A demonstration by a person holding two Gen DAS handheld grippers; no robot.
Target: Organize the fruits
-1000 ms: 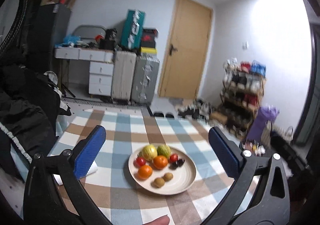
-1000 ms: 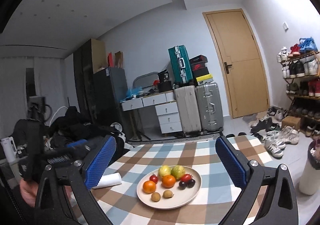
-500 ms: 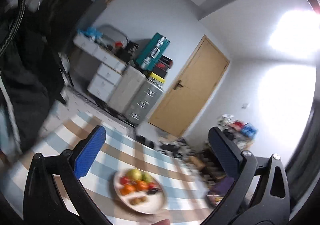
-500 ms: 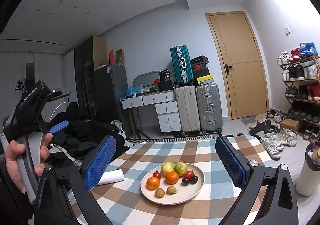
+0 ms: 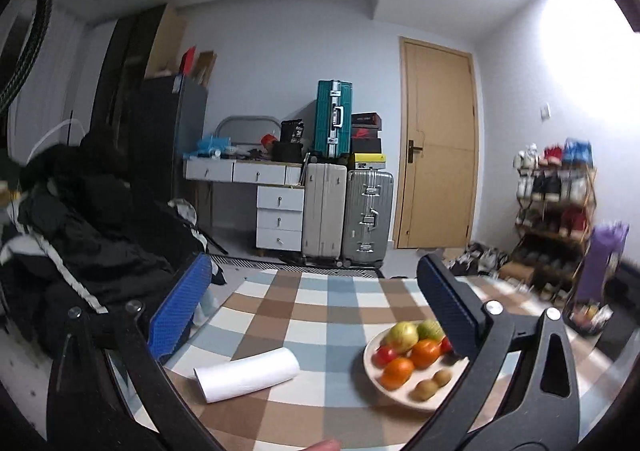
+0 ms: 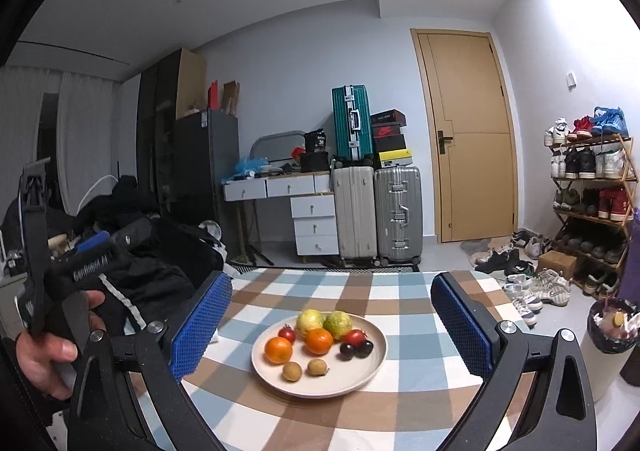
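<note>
A beige plate (image 6: 320, 391) sits on the checked tablecloth and holds two oranges (image 6: 319, 341), two yellow-green fruits (image 6: 310, 321), small red fruits (image 6: 354, 337), dark plums (image 6: 348, 350) and two small brown fruits (image 6: 292, 371). My right gripper (image 6: 332, 331) hovers open in front of the plate, with the plate framed between its blue pads. My left gripper (image 5: 316, 315) is open and empty over the table, aimed left of the plate (image 5: 400, 391), whose right part is hidden behind its right finger (image 5: 448, 311).
A white roll (image 5: 248, 373) lies on the cloth left of the plate. A hand (image 6: 44, 355) holds the left tool at the table's left side. Dark clothing (image 5: 80, 251) is piled to the left; a lined bin (image 6: 608, 335) stands on the right.
The left wrist view has swung down from the ceiling and levelled, and the plate now sits at its right. The right gripper has drifted slightly closer to the plate.
</note>
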